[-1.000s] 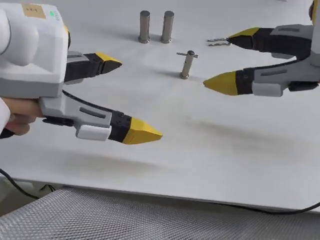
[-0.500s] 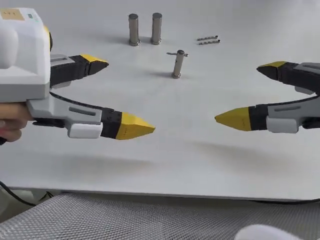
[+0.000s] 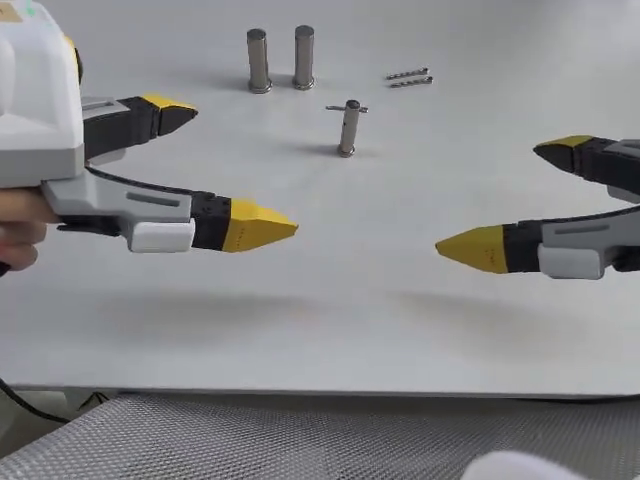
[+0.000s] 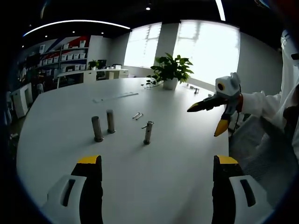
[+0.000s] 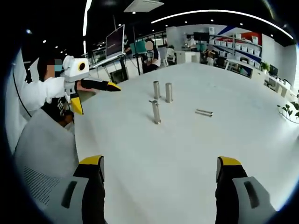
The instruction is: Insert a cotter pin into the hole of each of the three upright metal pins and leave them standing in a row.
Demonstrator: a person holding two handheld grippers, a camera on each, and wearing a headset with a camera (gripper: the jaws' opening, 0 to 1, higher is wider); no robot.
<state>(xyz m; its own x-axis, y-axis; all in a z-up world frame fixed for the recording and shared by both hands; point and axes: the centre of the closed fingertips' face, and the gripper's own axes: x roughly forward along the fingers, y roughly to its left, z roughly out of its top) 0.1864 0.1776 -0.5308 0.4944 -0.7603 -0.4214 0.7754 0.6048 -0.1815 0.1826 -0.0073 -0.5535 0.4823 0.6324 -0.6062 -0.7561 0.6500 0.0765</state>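
Steel-grey and upright, two bare pins [image 3: 258, 60] stand side by side at the far part of the white table [image 3: 380, 300]. A third pin [image 3: 348, 128] stands just nearer and to their right, with a cotter pin [image 3: 346, 108] through the hole near its top. Two loose cotter pins [image 3: 410, 77] lie together flat on the table, to the right of the bare pins. All of these lie well apart from both grippers, farther across the table and between the two. The left gripper [image 3: 242, 167] hovers over the table at the left, pointing right, its jaws spread wide with nothing between them; a hand [image 3: 18, 235] grips its handle. The right gripper [image 3: 488, 198] sits at the right edge, pointing left, jaws equally wide and empty.
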